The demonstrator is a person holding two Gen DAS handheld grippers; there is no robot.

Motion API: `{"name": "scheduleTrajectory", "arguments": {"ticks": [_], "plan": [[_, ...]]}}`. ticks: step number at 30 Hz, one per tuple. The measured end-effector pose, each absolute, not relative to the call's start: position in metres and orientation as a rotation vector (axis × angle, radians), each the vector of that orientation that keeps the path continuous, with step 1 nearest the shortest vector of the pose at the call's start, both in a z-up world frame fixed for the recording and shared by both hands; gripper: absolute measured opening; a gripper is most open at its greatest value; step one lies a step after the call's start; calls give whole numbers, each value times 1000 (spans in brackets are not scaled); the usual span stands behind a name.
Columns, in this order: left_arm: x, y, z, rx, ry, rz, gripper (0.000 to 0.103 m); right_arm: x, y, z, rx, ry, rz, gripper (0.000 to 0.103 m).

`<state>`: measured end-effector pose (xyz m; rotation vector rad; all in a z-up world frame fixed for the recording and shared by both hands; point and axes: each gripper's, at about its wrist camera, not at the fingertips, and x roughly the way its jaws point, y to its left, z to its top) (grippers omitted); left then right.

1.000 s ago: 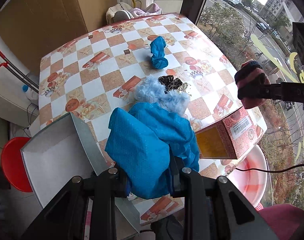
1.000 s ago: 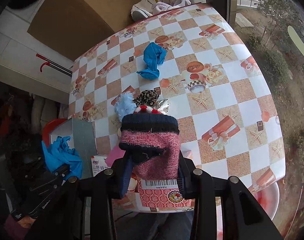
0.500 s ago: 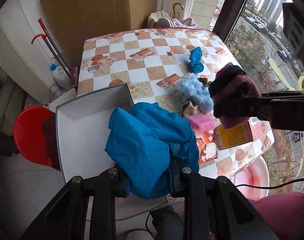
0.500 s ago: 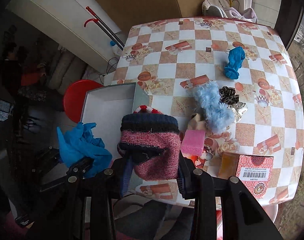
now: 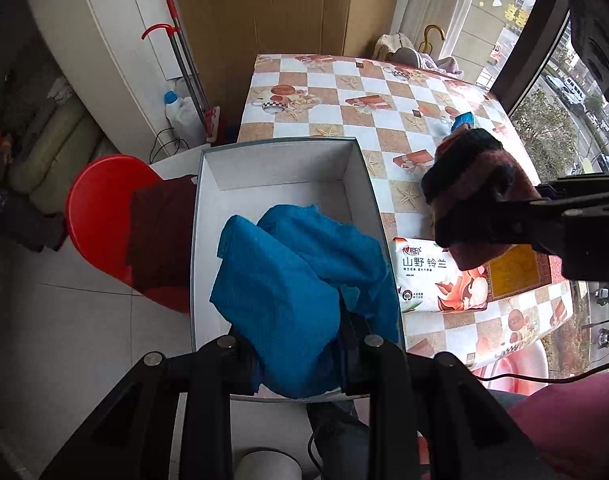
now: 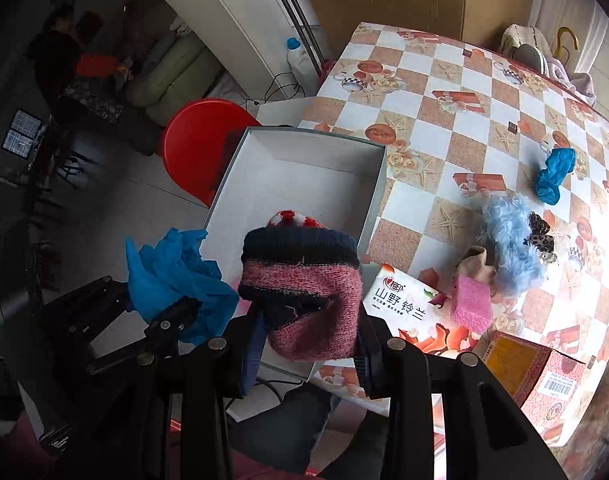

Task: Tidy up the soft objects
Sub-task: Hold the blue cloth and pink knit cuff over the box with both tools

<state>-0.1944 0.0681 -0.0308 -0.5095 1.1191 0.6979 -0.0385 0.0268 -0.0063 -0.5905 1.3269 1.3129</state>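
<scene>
My left gripper (image 5: 300,344) is shut on a crumpled blue cloth (image 5: 300,280), which hangs over the open grey box (image 5: 208,240) at the table's left edge. My right gripper (image 6: 308,340) is shut on a pink and navy knitted hat (image 6: 304,292), held over the box's (image 6: 304,152) near right corner. The hat (image 5: 472,196) and right gripper also show at the right of the left wrist view. The blue cloth (image 6: 172,276) and left gripper (image 6: 172,312) appear at the left of the right wrist view. The box holds nothing that I can see.
On the checkered table (image 6: 444,128) lie a fluffy light-blue piece (image 6: 508,248), a small blue cloth (image 6: 554,176), a pink sponge (image 6: 470,304), a leopard scrunchie (image 6: 540,232), a tissue pack (image 6: 404,304) and a red carton (image 6: 544,372). A red stool (image 5: 104,216) stands left of the box.
Both grippers swung left from over the table to over the grey box, carrying the blue cloth and the knitted hat. Both grips are unchanged.
</scene>
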Motion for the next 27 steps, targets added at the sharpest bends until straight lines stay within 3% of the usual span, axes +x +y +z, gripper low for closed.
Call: {"name": "scheduleTrajectory", "arguments": {"ticks": [27], "plan": [[-238, 73, -45, -591, 1135, 786, 29, -77, 48, -20, -684, 1351, 1373, 40]]}}
